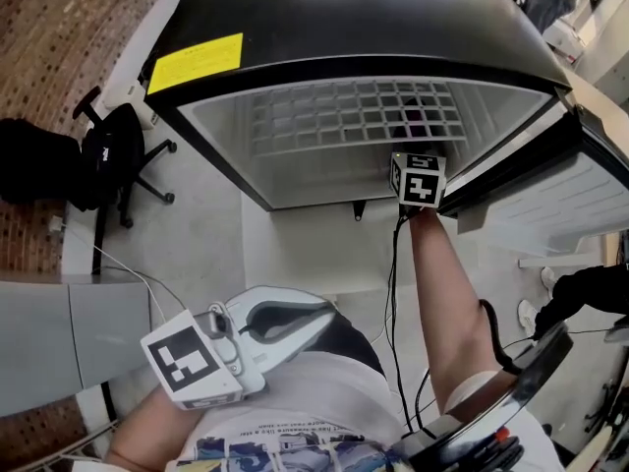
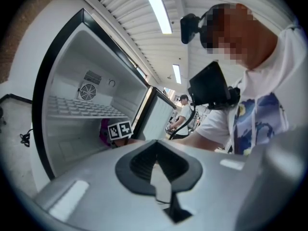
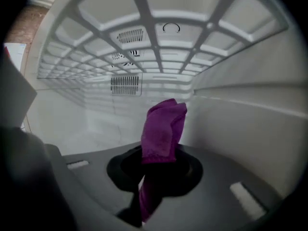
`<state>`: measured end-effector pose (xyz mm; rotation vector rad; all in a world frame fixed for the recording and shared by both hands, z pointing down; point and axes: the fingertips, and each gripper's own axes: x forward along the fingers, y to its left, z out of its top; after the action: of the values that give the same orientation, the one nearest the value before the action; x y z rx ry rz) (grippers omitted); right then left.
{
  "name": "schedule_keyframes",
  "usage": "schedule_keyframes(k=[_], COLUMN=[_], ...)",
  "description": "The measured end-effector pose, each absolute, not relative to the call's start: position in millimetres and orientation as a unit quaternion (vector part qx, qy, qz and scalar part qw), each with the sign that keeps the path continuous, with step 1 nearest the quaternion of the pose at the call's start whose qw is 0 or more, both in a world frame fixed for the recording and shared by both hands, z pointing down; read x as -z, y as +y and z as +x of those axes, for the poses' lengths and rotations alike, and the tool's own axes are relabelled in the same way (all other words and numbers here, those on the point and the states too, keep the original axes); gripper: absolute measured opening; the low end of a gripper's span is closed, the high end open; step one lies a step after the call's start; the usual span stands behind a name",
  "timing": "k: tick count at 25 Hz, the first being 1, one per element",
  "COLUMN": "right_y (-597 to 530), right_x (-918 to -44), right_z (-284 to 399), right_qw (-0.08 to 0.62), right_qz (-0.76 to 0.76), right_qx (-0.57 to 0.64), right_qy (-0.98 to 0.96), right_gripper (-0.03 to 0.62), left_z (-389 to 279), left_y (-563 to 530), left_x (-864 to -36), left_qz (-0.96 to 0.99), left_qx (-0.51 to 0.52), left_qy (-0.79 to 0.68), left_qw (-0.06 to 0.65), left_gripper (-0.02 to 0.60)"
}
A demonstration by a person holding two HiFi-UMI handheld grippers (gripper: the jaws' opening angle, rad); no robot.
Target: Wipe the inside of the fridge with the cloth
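Head view: the fridge (image 1: 344, 18) stands open at 12 o'clock with a wire shelf (image 1: 334, 116) across it. The right gripper (image 1: 417, 160) is inside under that shelf at about 1 o'clock, marker cube showing, and a bit of purple cloth (image 1: 421, 124) shows past it through the grid. The left gripper (image 1: 324, 315) sits low at 7 o'clock against the person's shirt, well apart from the fridge. Left gripper view: its jaws look pressed together with nothing between them, so it's idle. The fridge opening is off at 9 o'clock with the other gripper's cube inside. Right gripper view: the jaws are clenched on the cloth, which sticks up from the pads in a bunched tuft at centre, free end toward 12 o'clock. The shelf grid is overhead at 12, the side wall (image 3: 250, 114) is close at 3 o'clock, and the back vent (image 3: 125, 84) is at 11 o'clock. We can't tell if the cloth touches any surface; it looks just off the wall. Our read is that wiping is under way below the shelf. To do it well, we'd tip the gripper so the tuft, not the hard jaw tips, lies on the wall. We'd clamp firmly so the cloth doesn't slip, sweep in overlapping strokes from back to front, and mind the grid above so the cloth doesn't snag.
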<state>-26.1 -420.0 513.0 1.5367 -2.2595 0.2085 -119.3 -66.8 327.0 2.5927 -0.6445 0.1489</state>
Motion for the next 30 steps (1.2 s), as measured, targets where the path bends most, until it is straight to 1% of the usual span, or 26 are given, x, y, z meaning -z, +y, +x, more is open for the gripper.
schedule_keyframes(k=[5, 12, 16, 20, 30], right_y=[-431, -426, -420, -409, -384], right_x=[-534, -550, -553, -555, -556], right_z=[-37, -73, -95, -119, -184], right_qw=[0.216, 0.227, 0.227, 0.227, 0.219], right_qz=[0.537, 0.497, 0.477, 0.455, 0.398], right_qx=[-0.090, -0.107, -0.111, -0.115, -0.124], right_qy=[-0.810, -0.831, -0.842, -0.853, -0.882], right_gripper=[0.052, 0.052, 0.052, 0.052, 0.052], left_z=[-118, -122, -132, -133, -148], left_y=[-82, -91, -86, -87, -75], left_x=[-323, -323, -333, -323, -329], left_qz=[0.939, 0.935, 0.933, 0.929, 0.921], left_qx=[-0.049, -0.044, -0.060, -0.038, -0.038], left_qy=[-0.246, -0.262, -0.271, -0.279, -0.305], left_qw=[0.235, 0.236, 0.230, 0.238, 0.240], left_gripper=[0.008, 0.008, 0.008, 0.008, 0.008])
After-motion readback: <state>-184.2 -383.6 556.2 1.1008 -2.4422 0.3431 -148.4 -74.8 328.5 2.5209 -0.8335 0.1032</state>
